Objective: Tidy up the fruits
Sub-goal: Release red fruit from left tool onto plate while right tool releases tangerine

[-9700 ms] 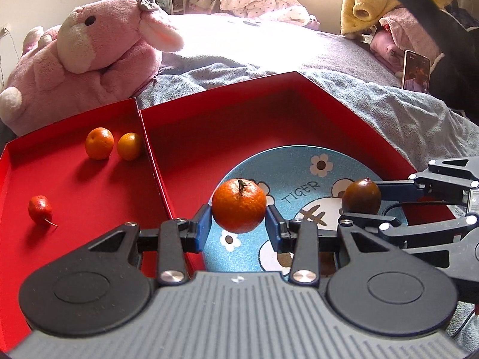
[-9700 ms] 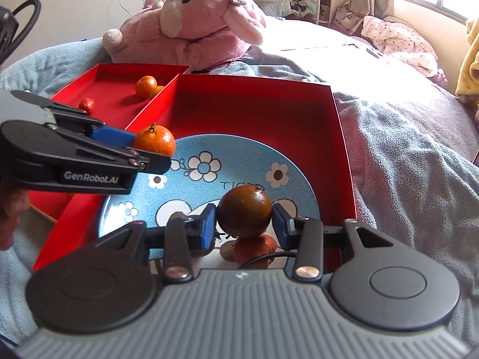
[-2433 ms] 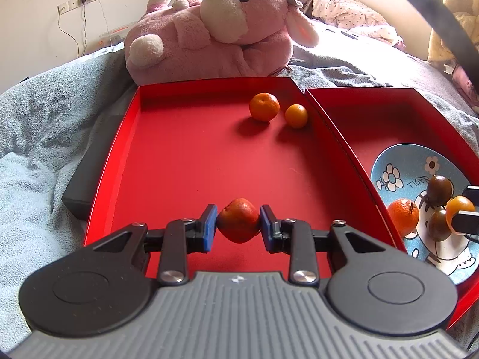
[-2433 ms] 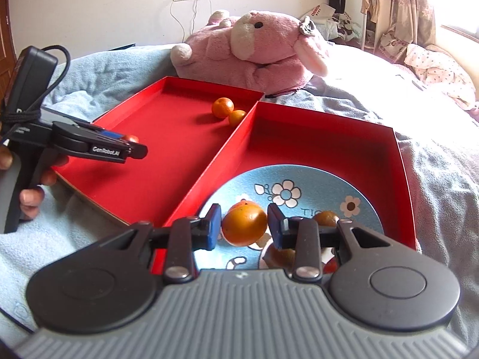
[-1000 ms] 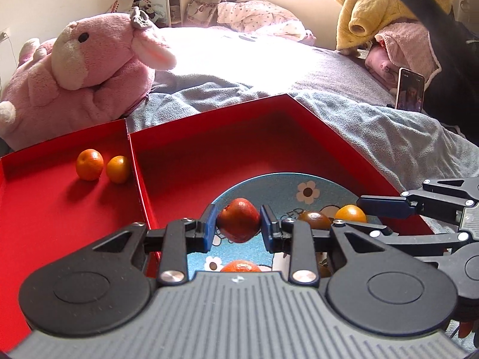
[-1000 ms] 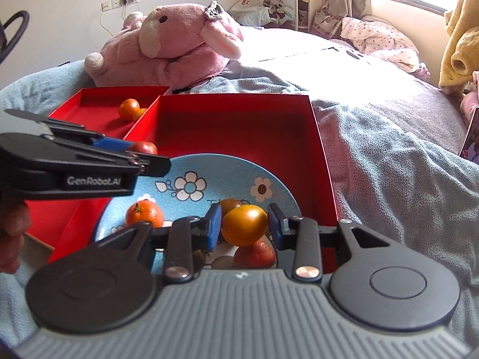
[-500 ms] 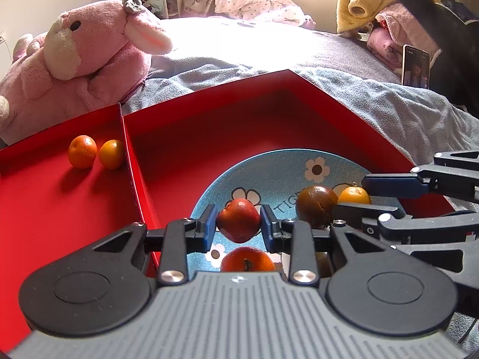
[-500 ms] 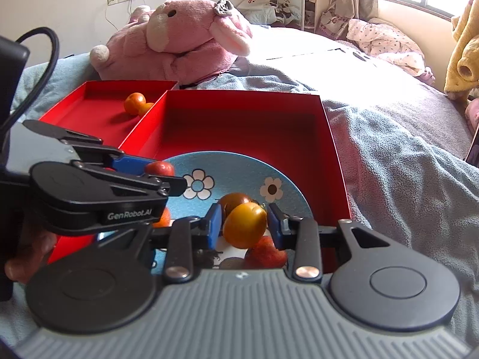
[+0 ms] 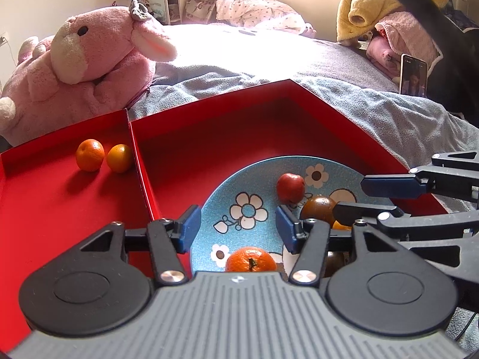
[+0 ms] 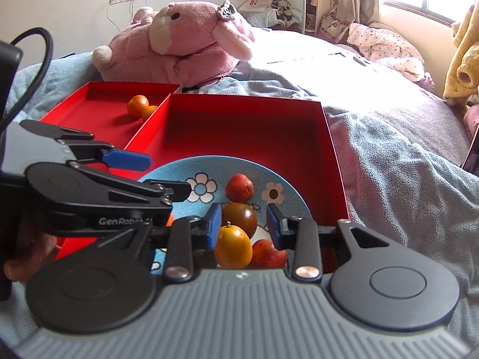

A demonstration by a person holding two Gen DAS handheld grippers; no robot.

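Item list, bed setup. Blue plate (image 9: 257, 179) w/ white flower print, sits in rt red tray (image 9: 239, 131); print lettering hidden by fruit. On plate: small red fruit (image 9: 290, 188) at approx 1 o'clock of plate ctr, touching dark brown fruit (image 9: 318, 207) just below it; mandarin w/ stem (image 9: 251, 259) at 6 o'clock by near rim; yellow-orange citrus (image 10: 233, 246) and a reddish fruit (image 10: 268, 254) at near edge, seen best in rt wrist view. Left red tray (image 9: 45, 203), adjoining at 9 o'clock: 2 small oranges (image 9: 90, 155) side by side, touching, near far wall. Left gripper (image 9: 238, 227): jaws spread wide, holding nothing, over plate; side casing reads "GenRobot" (rest cut off) in rt wrist view. Right gripper (image 10: 244, 226): jaws released, citrus just beside left pad, not clamped; dark brown fruit beyond, between pads. Surroundings: pink plush bunny (image 9: 89, 59) at 11 o'clock behind trays; grey blanket (image 9: 404, 125); phone (image 9: 413, 74) w/ lit screen at 2 o'clock, text unreadable; yellow towel (image 9: 374, 9) above it; white bag w/ red print (image 10: 259, 0) at wall, illegible.
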